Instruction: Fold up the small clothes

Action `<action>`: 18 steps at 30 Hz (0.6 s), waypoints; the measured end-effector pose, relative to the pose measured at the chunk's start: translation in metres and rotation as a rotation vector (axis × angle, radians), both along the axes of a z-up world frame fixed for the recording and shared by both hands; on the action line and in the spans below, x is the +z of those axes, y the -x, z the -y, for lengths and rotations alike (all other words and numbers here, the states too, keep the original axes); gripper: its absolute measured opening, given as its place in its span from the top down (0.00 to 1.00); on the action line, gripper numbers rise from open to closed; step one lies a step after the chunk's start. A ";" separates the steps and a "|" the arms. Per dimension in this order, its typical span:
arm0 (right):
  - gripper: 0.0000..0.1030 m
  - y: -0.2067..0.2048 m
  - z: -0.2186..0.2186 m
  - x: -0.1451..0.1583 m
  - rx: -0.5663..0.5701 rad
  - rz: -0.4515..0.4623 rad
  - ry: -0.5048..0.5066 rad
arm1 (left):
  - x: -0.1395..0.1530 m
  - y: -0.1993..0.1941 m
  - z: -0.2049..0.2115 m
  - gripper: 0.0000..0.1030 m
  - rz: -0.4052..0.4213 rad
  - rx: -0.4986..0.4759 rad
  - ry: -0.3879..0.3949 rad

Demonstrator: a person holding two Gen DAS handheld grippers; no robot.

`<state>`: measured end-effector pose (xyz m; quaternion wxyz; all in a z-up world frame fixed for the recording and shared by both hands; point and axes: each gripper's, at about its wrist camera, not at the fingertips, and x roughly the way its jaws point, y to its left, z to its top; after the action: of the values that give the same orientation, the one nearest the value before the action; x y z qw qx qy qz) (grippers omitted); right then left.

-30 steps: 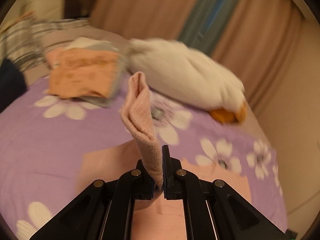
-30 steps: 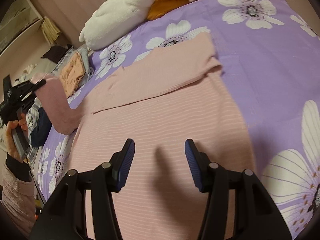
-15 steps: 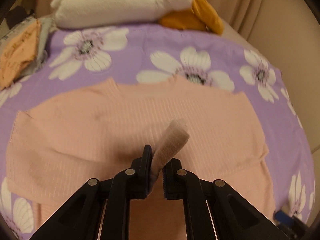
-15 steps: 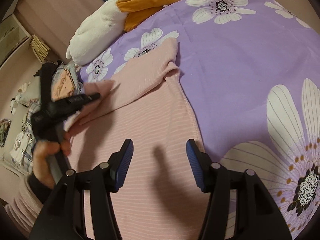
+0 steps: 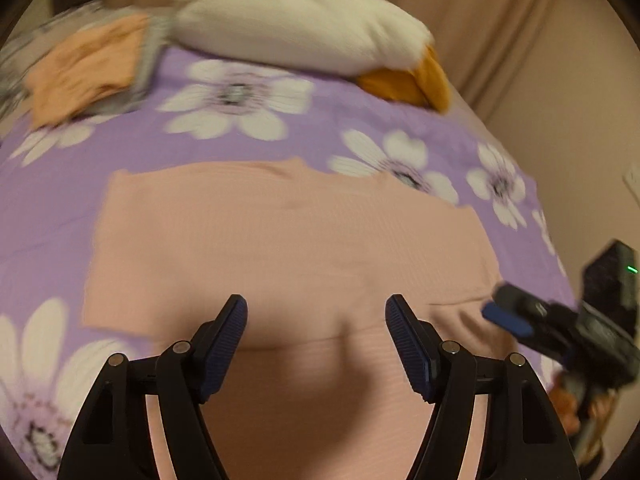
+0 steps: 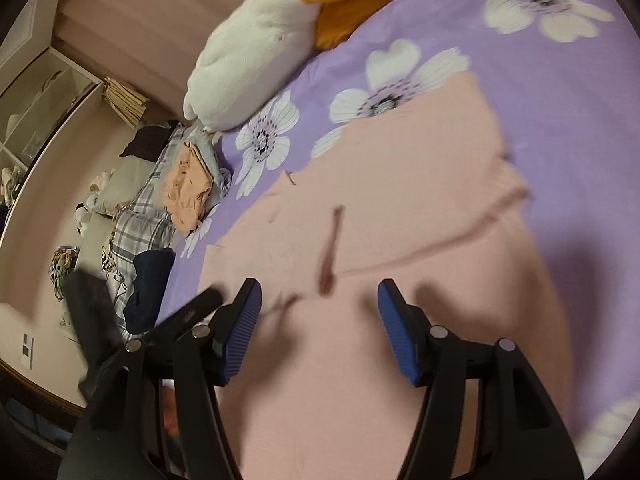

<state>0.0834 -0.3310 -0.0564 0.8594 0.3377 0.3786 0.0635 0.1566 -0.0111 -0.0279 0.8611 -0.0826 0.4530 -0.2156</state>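
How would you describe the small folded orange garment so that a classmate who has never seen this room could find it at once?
Start at the purple flowered bedspread and find the big white plush toy at its far end. Beside the toy's white end, at the bed's edge, lies a small pile of folded clothes; the orange garment tops it. Unlike the large pale pink top spread flat mid-bed, it is small, folded and patterned.

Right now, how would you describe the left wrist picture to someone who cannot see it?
A pink top lies flat on a purple flowered bedspread, the left tool open and empty above it. A white plush toy lies behind; the right tool enters from the right.
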 end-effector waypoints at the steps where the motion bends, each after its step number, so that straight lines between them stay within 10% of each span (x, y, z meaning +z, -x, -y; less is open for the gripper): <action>1: 0.41 -0.008 -0.003 -0.001 0.011 -0.007 -0.005 | 0.000 0.000 -0.014 0.31 -0.013 0.034 0.011; 7: 0.44 -0.068 -0.032 -0.023 0.034 -0.124 0.114 | -0.002 0.004 -0.082 0.31 -0.023 0.178 0.039; 14: 0.92 -0.099 -0.065 -0.026 0.085 -0.147 0.364 | -0.020 0.010 -0.124 0.31 -0.074 0.270 0.041; 18: 0.93 -0.104 -0.073 0.002 0.109 -0.084 0.410 | -0.023 0.011 -0.134 0.31 -0.087 0.293 0.050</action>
<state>0.1877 -0.2581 -0.0544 0.8889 0.1370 0.4368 0.0175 0.1458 0.1233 -0.0511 0.8606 -0.1787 0.4673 -0.0950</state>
